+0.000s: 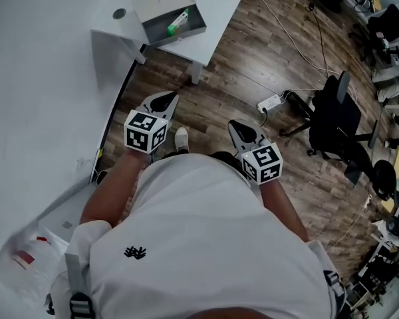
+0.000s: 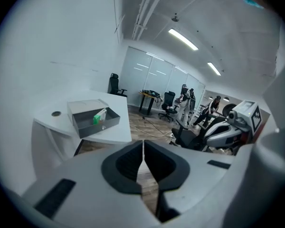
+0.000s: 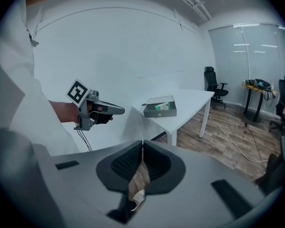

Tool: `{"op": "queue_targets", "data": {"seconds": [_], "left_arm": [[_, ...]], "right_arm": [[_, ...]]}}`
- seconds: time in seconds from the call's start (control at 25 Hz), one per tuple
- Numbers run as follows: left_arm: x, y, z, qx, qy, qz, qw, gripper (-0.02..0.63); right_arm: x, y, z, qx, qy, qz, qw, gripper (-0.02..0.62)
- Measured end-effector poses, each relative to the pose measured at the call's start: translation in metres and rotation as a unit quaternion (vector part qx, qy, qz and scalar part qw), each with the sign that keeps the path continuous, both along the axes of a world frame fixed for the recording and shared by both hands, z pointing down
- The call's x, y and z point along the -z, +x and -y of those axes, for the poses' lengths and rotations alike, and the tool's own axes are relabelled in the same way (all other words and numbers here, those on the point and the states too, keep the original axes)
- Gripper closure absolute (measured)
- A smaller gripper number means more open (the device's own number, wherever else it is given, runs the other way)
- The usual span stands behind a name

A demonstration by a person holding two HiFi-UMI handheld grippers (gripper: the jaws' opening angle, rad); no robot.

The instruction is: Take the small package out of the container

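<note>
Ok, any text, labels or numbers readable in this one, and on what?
None legible.
small package in the container: print too small to read.
emblem on the shirt: a black mark, no letters.
marker cubes: square patterns only.

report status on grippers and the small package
Left gripper shut, empty; right gripper shut, empty. Small package in container on table, untouched. Grippers short of table, nothing in the way.
</note>
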State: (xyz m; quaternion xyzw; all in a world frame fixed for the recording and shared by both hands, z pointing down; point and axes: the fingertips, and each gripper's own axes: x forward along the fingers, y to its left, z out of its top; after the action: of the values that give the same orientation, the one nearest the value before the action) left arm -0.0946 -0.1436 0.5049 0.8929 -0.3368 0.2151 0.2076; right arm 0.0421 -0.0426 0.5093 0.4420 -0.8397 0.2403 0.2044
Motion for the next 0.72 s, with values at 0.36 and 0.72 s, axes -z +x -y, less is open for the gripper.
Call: {"op": "queue_targets", "data": {"seconds": [0.36,0.72], "left_arm": [[-0.016,-0.015,0.118,0.033,0.026,0.06,0.9973,0.577],[-0.03,0.003,0.223,0.065,0.044,0.145,0.9862,0.558]], "right_arm": [[-0.003,0.014,0.049,-0.02,-0.007,0.01,1.0,0.584],[0.0,0.086,0.114,-0.006,-0.003,0.013,1.0,0.584]]}}
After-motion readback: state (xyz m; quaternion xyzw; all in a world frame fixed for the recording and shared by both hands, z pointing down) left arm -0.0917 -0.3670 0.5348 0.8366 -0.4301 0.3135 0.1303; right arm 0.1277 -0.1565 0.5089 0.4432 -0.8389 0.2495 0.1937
